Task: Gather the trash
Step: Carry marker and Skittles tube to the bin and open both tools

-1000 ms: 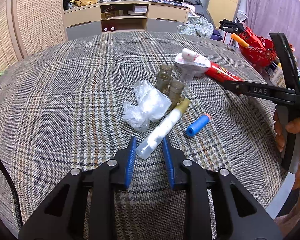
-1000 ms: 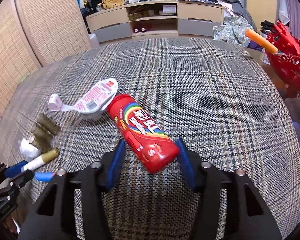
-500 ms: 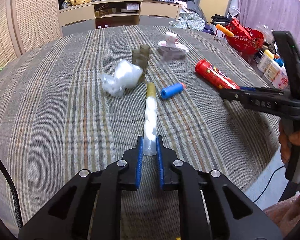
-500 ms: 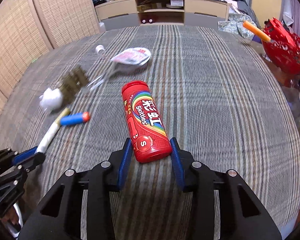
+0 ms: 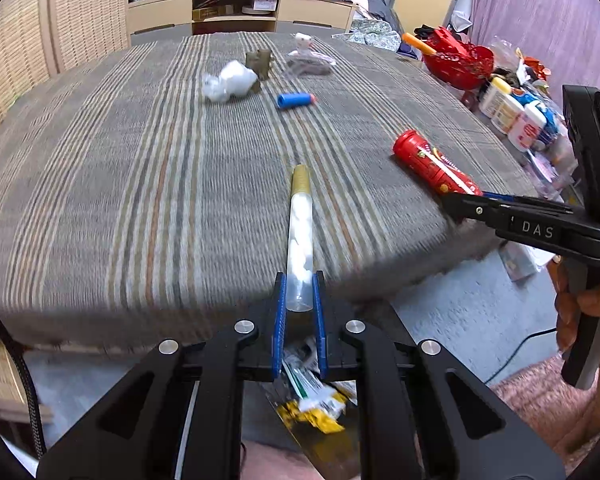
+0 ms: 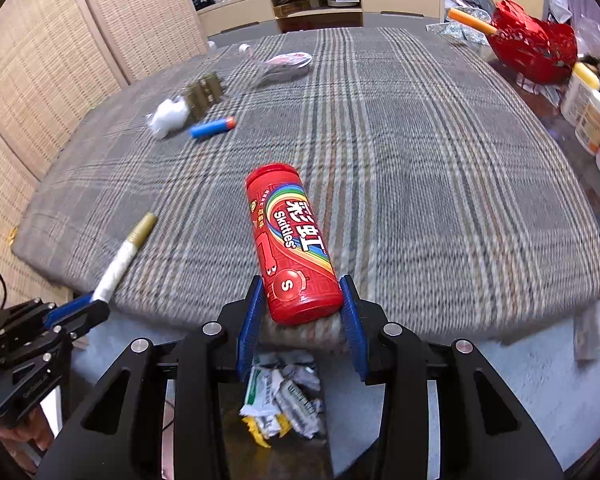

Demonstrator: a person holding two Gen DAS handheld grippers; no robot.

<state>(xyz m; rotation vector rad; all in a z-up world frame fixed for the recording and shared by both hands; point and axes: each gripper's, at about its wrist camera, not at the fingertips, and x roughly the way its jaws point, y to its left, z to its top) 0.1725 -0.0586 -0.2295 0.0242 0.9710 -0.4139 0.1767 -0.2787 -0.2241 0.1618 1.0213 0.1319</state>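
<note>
Left wrist view: left gripper [image 5: 299, 300] pinches a clear gold-capped tube [image 5: 299, 236] of white pieces, right gripper [image 6: 302, 308] clamps a red Skittles canister [image 6: 290, 246], at the plaid bed's [image 5: 140, 184] near edge.

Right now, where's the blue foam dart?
The blue foam dart lies far back on the plaid bed cover, just right of the crumpled clear plastic and near the brown cluster; the right wrist view shows it upper left.
</note>
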